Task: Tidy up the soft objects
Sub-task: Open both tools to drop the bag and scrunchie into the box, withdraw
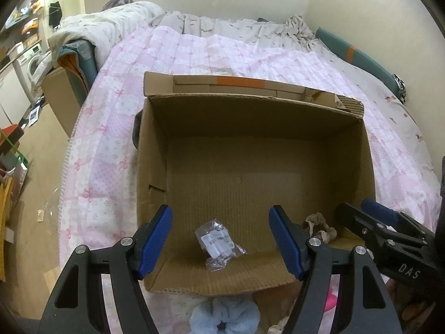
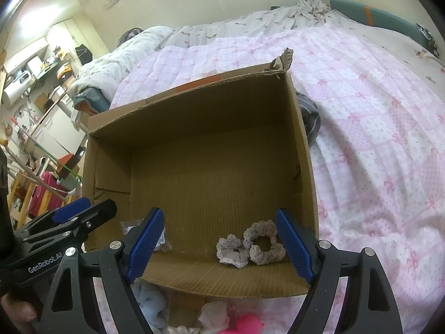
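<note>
Box on the bed; inside, near its front wall, bag left, scrunchies right.

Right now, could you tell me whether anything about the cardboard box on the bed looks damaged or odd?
Yes. The brown cardboard box has a torn, ragged far corner with frayed corrugation sticking up. Inside, a crinkled clear plastic packet lies near the beige lace-edged scrunchies.

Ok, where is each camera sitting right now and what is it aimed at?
Left wrist: on the left tool, angled down into the cardboard box at a clear plastic packet; own open fingers show, right tool at the right edge.
Right wrist: on the right tool, angled down at two beige scrunchies; left tool at the left edge.
Shared: box, scrunchies, pink bedspread.
</note>
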A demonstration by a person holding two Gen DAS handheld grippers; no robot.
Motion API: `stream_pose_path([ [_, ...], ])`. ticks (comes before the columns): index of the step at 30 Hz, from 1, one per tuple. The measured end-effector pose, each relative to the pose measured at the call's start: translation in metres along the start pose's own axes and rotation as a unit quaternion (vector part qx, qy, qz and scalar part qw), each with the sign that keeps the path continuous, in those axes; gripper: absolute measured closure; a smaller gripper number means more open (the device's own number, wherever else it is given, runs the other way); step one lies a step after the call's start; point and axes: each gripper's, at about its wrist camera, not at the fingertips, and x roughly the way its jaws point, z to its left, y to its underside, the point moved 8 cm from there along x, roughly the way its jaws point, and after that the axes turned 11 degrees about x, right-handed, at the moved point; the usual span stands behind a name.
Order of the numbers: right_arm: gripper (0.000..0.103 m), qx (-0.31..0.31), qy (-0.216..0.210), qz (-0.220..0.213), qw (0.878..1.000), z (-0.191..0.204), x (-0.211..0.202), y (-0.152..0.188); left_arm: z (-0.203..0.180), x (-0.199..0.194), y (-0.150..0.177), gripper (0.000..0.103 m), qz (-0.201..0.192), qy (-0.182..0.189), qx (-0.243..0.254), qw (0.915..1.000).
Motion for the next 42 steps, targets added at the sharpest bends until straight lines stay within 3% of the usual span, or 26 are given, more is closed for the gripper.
stream_pose_path([
  [42,0.016,0.021,0.004,-0.031,0.999,-0.017,-0.086,0.043,0.031,-0.094,0.051,0.033,-0.031,-0.052,-0.031,0.9977],
])
